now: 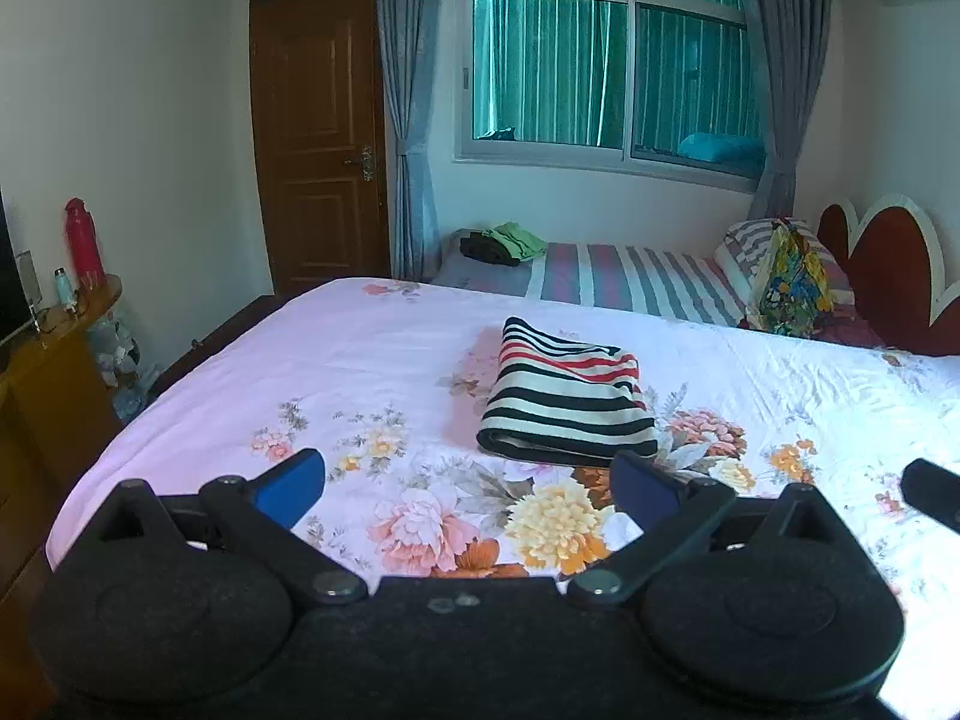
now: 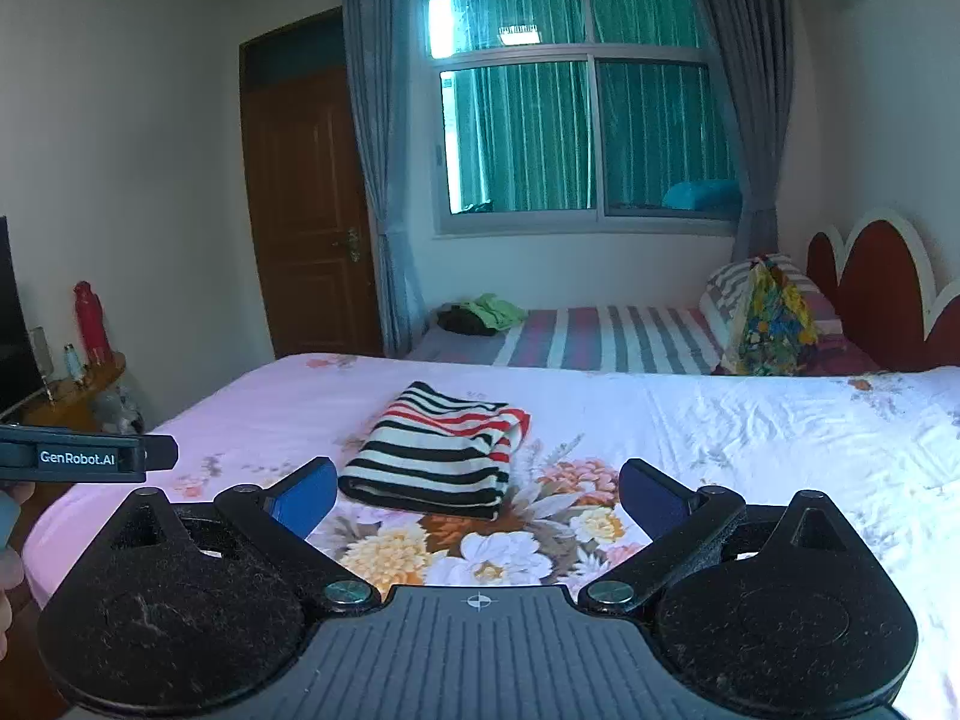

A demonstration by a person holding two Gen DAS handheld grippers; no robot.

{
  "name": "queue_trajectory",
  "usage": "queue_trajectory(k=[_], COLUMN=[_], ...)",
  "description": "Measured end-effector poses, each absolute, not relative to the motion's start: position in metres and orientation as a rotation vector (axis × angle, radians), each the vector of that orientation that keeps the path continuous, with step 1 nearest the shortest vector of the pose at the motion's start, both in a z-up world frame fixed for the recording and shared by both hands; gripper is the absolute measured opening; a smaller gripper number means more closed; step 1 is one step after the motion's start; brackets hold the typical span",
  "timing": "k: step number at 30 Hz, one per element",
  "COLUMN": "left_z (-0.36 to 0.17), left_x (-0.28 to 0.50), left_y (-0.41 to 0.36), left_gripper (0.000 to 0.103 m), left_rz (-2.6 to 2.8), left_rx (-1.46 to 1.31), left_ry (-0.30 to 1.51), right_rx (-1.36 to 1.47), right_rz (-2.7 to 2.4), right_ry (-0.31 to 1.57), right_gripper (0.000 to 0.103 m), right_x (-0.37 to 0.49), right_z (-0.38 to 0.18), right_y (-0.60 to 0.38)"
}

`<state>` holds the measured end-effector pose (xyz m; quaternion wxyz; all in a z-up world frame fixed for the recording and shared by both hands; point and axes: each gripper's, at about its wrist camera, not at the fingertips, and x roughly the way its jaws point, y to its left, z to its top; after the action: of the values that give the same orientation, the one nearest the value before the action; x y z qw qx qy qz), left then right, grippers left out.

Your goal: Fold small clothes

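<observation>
Both grippers, left (image 1: 468, 489) and right (image 2: 477, 495), hover tilted down above the bed (image 1: 372, 348), fingers spread wide and empty. One folded striped garment (image 1: 567, 402) lies ahead.

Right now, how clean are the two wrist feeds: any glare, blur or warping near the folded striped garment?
Left wrist: striped garment sharp, fisheye bends the window frame, white sheet washes out at right. Right wrist: garment equally sharp, bright glare patch in the upper window pane, dark vignette in the corners.
</observation>
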<state>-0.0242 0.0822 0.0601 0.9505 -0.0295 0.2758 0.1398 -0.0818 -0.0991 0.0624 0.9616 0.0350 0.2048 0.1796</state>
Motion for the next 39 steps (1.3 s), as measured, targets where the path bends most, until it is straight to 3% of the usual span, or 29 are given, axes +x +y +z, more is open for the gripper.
queue_trajectory(k=[39], left_z=[0.062], left_x=[-0.04], left_y=[0.075], left_gripper=[0.101], left_rz=[0.285], left_rx=[-0.06], left_ry=[0.562], right_rx=[0.115], right_rz=[0.368], right_ry=[0.424], right_gripper=[0.099], right_x=[-0.085], right_z=[0.061], right_y=[-0.106])
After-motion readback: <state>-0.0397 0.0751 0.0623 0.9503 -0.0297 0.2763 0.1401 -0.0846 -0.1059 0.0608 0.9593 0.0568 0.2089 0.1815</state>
